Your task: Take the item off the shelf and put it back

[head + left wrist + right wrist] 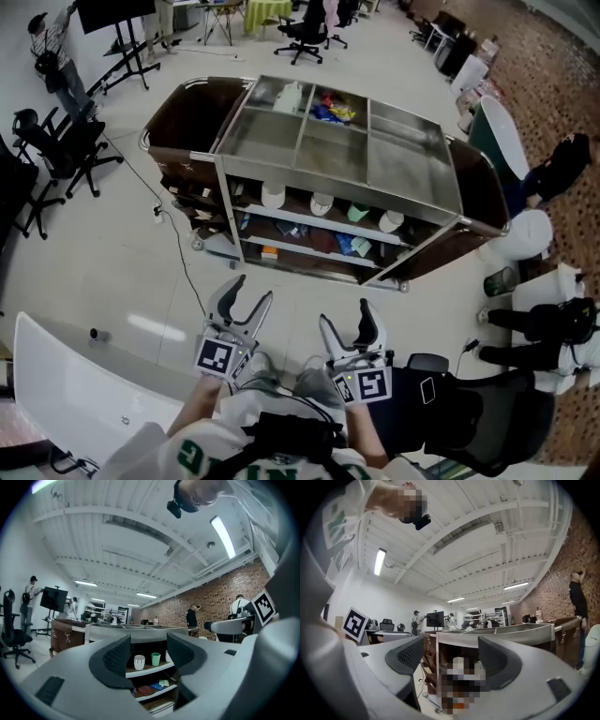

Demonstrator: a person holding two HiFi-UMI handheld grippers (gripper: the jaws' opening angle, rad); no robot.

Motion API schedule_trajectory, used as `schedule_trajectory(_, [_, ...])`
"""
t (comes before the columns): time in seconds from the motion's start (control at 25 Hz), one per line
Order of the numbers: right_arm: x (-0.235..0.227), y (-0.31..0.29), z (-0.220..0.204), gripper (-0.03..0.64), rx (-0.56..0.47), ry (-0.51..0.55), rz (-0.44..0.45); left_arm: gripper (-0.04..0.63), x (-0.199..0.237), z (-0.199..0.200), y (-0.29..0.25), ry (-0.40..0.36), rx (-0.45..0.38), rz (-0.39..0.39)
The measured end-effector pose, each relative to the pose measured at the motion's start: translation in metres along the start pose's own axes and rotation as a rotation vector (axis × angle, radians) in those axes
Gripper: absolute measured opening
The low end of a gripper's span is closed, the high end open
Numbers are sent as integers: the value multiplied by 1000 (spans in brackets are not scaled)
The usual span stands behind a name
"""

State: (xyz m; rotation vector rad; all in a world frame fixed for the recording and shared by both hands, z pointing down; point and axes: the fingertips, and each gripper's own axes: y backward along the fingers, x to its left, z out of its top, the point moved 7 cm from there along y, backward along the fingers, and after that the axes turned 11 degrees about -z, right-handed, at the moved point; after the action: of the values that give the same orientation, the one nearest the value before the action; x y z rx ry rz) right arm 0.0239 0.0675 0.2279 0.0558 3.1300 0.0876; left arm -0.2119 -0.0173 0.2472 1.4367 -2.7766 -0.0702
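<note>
In front of the shelf unit (309,169), low in the head view, the left gripper (255,287) and the right gripper (344,312) are held side by side above the pale floor (112,272). Both point towards the unit's front edge and are well apart from it. In the left gripper view the jaws stand apart with a moderate gap and nothing between the pads; only the far shelves show through the gap. In the right gripper view the jaws stand somewhat wider apart, and they too hold nothing.

The items are all on the unit, and none is touched. Along the upper shelf, under the front edge of the top tray, a row of cups stands upright: a white cup (273,196) nearest the left end, a second white cup (322,203), a green cup (358,212) and another white cup (391,221) towards the right end. They are spaced apart from one another. On the shelf below lie flat packets (154,686), red, blue and green, close together. An orange thing (269,251) sits lower down near the left end.

The metal top tray is split into compartments. Coloured packets (333,111) lie in the middle one along the far edge, and a pale object (291,94) lies in the one to their left. Dark brown panels (192,117) hang at both ends of the unit. Black office chairs (56,150) stand on the floor to the left.
</note>
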Motion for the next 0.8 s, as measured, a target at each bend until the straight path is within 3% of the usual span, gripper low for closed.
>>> schedule_trajectory(0.36, [-69, 1, 1, 376, -5, -26, -68, 242, -29, -1, -53, 27, 26, -17])
schedule_trajectory(0.52, [-88, -6, -9, 376, 12, -32, -70, 242, -30, -10, -67, 27, 48, 17])
schedule_trajectory(0.68, [-101, -23, -39, 376, 41, -37, -59, 242, -29, -31, -75, 44, 70, 65])
schedule_trajectory(0.8, [-105, -40, -82, 375, 49, -19, -27, 242, -20, -77, -74, 31, 101, 100])
